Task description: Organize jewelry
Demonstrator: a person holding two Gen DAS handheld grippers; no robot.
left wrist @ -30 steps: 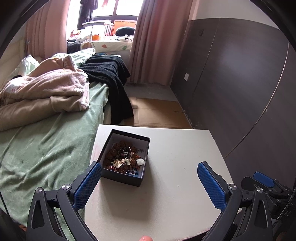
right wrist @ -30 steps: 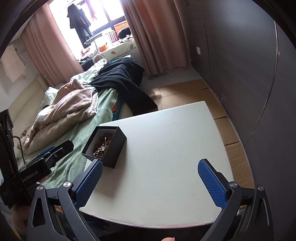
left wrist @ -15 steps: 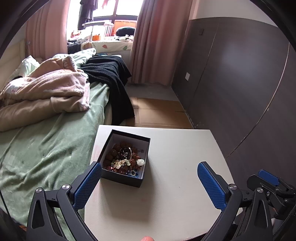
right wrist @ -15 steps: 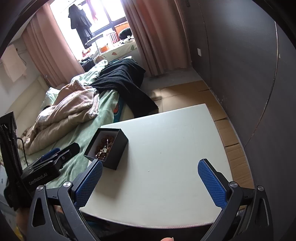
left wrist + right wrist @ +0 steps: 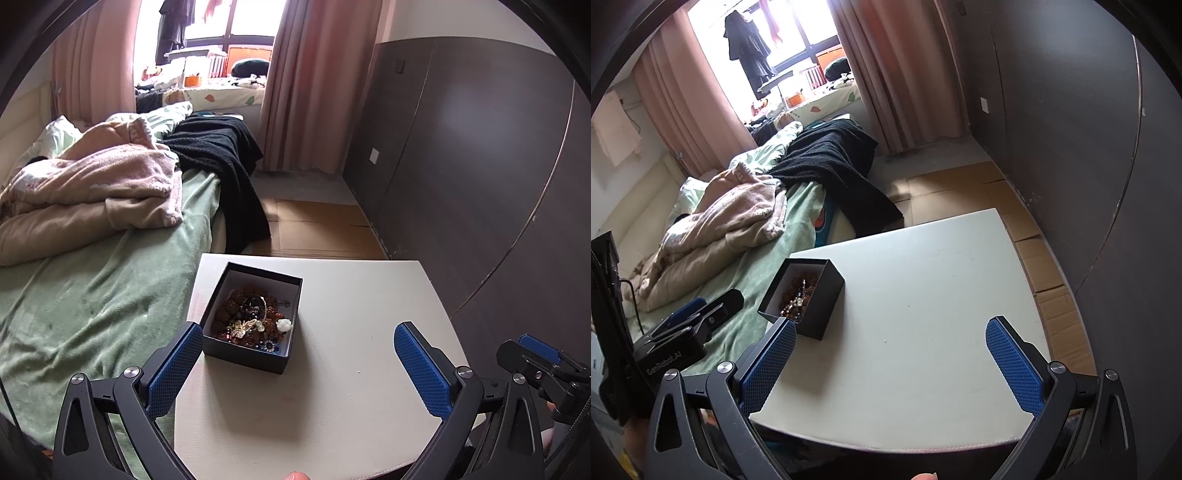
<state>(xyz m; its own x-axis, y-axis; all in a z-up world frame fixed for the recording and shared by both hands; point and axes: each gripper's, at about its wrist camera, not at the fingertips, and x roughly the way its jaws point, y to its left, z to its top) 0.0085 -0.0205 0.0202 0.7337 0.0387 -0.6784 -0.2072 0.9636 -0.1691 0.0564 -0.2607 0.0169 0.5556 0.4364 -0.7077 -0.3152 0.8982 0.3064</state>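
A small open black box [image 5: 255, 317] with a white lining sits near the left edge of a white table [image 5: 351, 317]. It holds a tangle of jewelry [image 5: 251, 317]: brown beads, a gold chain and a white flower piece. My left gripper [image 5: 299, 365] is open and empty, hovering just short of the box. My right gripper [image 5: 892, 363] is open and empty over the table's near part, with the box [image 5: 803, 297] ahead of its left finger. The left gripper also shows in the right wrist view [image 5: 687, 325], over the bed.
A bed with a green sheet [image 5: 85, 306], pink blankets [image 5: 92, 188] and a black throw [image 5: 221, 155] lies left of the table. A dark panelled wall [image 5: 480, 166] stands on the right. Cardboard [image 5: 317, 229] covers the floor beyond the table.
Both grippers have shifted slightly; in the right wrist view the box has come nearer and more central. Both stay open and empty. The box has not moved on the table.
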